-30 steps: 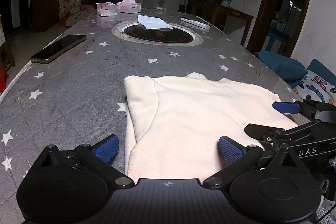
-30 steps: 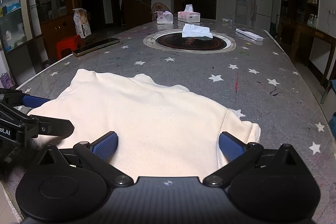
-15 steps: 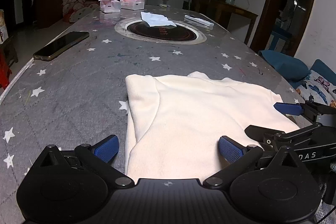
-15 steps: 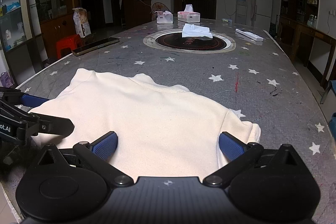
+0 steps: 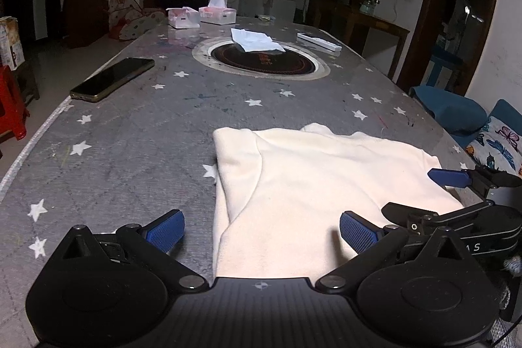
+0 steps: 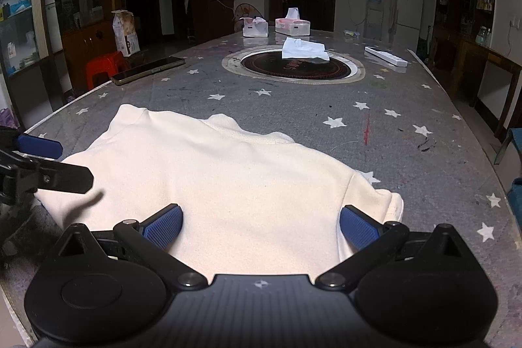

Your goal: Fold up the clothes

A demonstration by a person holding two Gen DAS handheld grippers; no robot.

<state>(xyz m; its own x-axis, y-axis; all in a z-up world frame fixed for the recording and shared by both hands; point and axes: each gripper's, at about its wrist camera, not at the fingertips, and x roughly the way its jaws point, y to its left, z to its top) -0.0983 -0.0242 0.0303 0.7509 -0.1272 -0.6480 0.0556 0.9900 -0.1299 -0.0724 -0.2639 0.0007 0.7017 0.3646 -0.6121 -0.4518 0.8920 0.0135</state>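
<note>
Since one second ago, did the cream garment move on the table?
No. In the right wrist view the cream garment keeps the same outline against the white stars of the tablecloth, and both open grippers stay at its near edge.

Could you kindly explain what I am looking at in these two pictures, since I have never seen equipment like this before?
There is no robot here: a person holds a two-finger gripper in each hand, and each gripper carries a wide-angle camera looking forward along its fingers. One picture comes from the left gripper, the other from the right gripper; the black shape with blue pads at the bottom is the gripper itself. Each view also catches the other gripper at its edge.

Both grippers are open and hold nothing. Between them a cream garment lies flat on a grey star-patterned table, partly folded, with its sleeves turned in.

Farther back are a phone, a round dark inset with a loose tissue on it, two tissue boxes and a long white bar-shaped object.
</note>
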